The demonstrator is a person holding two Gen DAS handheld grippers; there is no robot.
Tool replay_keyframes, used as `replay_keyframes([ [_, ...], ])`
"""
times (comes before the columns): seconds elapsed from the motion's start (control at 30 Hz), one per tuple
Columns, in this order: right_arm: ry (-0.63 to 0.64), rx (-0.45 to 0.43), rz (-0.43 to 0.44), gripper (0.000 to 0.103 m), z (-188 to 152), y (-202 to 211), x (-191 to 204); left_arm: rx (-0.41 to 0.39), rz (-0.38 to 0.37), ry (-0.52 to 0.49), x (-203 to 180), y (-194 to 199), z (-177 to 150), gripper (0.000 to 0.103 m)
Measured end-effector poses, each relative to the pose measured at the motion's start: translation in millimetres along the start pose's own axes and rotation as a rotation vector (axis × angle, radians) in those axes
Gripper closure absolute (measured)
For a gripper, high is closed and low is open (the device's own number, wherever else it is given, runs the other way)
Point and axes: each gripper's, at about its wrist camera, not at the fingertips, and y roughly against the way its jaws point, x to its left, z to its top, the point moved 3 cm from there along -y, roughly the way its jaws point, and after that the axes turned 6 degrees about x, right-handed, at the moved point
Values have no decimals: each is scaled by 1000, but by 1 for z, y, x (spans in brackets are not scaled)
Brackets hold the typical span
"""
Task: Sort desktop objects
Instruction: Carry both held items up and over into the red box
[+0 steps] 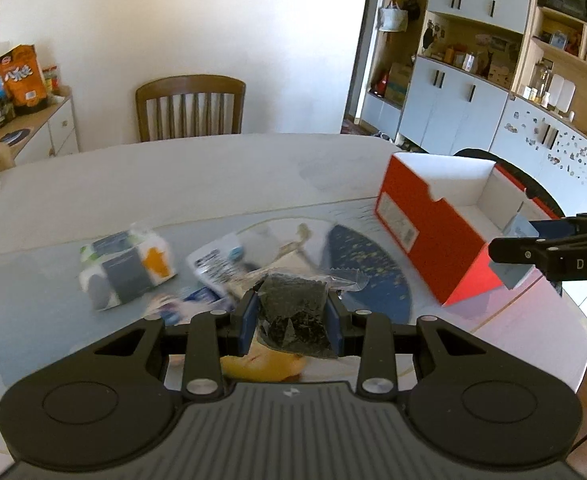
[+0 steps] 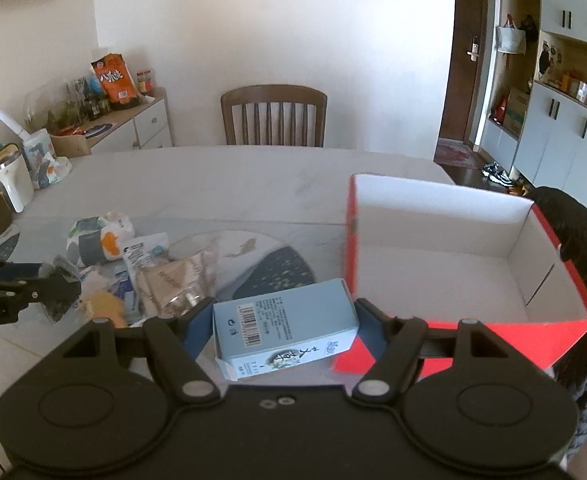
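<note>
My left gripper [image 1: 292,308] is shut on a clear bag of dark bits [image 1: 293,316], held above the pile on the table. My right gripper [image 2: 283,320] is shut on a light blue carton [image 2: 285,328], held just left of the open red box [image 2: 453,264]. The red box with its white inside also shows in the left wrist view [image 1: 433,236], right of my left gripper. The right gripper [image 1: 509,256] with the carton shows at the right edge of that view, at the box's near side. The left gripper [image 2: 59,286] shows at the left edge of the right wrist view.
A pile of loose things lies on a round blue-and-white mat [image 2: 269,268]: a patterned tissue pack [image 1: 127,268], a white printed packet [image 1: 217,264], a tan bag [image 2: 181,284], a yellow item [image 1: 261,364]. A wooden chair [image 2: 273,116] stands behind the table. Cups and bottles stand at the left [image 2: 11,180].
</note>
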Motion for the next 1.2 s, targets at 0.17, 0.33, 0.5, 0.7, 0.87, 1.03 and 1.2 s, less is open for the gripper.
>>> replay_keyframes([
  [0.17, -2, -3, 19, 30, 7, 2, -36, -12, -3, -15, -37, -8, 19, 69],
  [0.33, -19, -16, 38, 30, 12, 4, -70, -20, -19, -42, -72, -19, 41, 69],
  [0.5, -36, -24, 46, 30, 18, 3, -100, -33, -45, -82, -106, -29, 62, 69],
  [0.7, -39, -21, 48, 30, 20, 0, -127, -36, -75, -143, -143, -47, 87, 69],
  [0.87, -44, -13, 41, 30, 21, -6, -143, -27, -89, -193, -167, -64, 100, 69],
  [1.03, -57, 2, 31, 30, 23, -16, -160, 2, -102, -250, -188, -83, 110, 69],
  [1.2, -64, 15, 30, 30, 25, -27, -175, 22, -115, -295, -207, -103, 120, 69],
])
